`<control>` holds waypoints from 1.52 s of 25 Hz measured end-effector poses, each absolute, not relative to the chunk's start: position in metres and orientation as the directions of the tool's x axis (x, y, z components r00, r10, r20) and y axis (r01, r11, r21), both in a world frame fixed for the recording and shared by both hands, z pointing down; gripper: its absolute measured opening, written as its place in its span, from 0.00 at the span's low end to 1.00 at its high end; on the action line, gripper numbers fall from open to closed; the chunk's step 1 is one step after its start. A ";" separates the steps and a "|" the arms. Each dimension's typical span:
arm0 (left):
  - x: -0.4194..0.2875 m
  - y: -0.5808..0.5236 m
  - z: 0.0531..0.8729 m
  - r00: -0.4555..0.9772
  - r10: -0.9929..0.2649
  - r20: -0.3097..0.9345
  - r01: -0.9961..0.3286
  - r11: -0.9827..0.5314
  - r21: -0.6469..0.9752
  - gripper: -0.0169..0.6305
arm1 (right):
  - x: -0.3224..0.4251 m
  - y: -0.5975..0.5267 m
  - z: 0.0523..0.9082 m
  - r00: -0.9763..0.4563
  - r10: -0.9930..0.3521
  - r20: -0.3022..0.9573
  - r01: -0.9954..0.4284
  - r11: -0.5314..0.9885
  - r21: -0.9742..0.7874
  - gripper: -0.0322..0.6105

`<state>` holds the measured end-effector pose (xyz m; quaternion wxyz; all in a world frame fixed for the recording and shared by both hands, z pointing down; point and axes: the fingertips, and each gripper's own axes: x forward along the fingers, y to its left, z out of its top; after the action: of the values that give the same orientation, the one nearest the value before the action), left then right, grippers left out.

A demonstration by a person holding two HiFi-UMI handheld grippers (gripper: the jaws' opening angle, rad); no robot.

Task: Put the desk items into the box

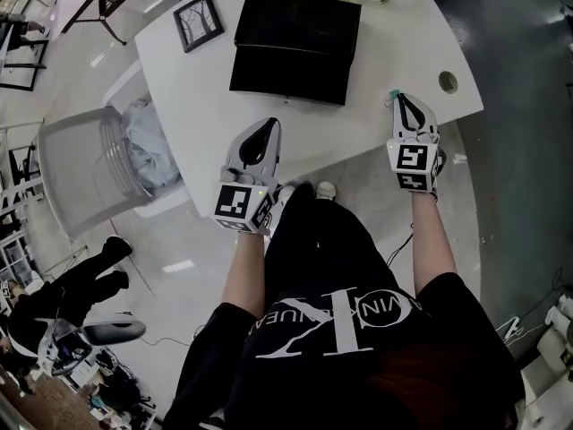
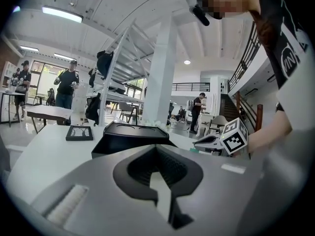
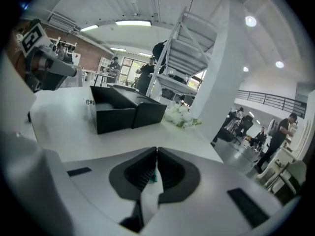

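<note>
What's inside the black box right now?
Head view shows only dark lining in the black box, no items. In the gripper views its walls hide much of the bottom.

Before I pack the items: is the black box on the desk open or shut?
Open: the black box shows its hollow inside, with the lid lying beside it.

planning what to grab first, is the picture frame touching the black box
Apart. The head view shows a strip of bare white table between the picture frame and the black box.
</note>
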<state>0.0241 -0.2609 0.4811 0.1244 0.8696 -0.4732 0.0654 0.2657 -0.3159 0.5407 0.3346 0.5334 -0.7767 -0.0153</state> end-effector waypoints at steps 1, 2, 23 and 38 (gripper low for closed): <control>0.020 -0.259 0.480 0.538 -0.811 0.230 -0.843 -0.516 0.154 0.04 | 0.266 -0.316 0.539 -0.210 -0.843 0.494 -0.831 0.420 0.364 0.08; 0.016 -0.257 0.479 0.532 -0.815 0.229 -0.847 -0.509 0.154 0.04 | 0.265 -0.315 0.536 -0.213 -0.847 0.487 -0.843 0.411 0.346 0.08; -0.065 -0.286 0.440 0.456 -0.878 0.146 -0.888 -0.436 0.147 0.04 | 0.167 -0.341 0.437 -0.387 -0.860 0.332 -0.850 0.472 0.232 0.08; -0.104 -0.313 0.440 0.424 -0.895 0.142 -0.902 -0.402 0.159 0.04 | 0.067 -0.363 0.455 -0.578 -0.695 0.429 -0.703 0.690 0.171 0.08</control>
<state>-0.1039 -0.3132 0.4401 0.1057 0.8370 -0.5366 0.0169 0.0667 -0.3627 0.4553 0.2372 0.3936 -0.8881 0.0090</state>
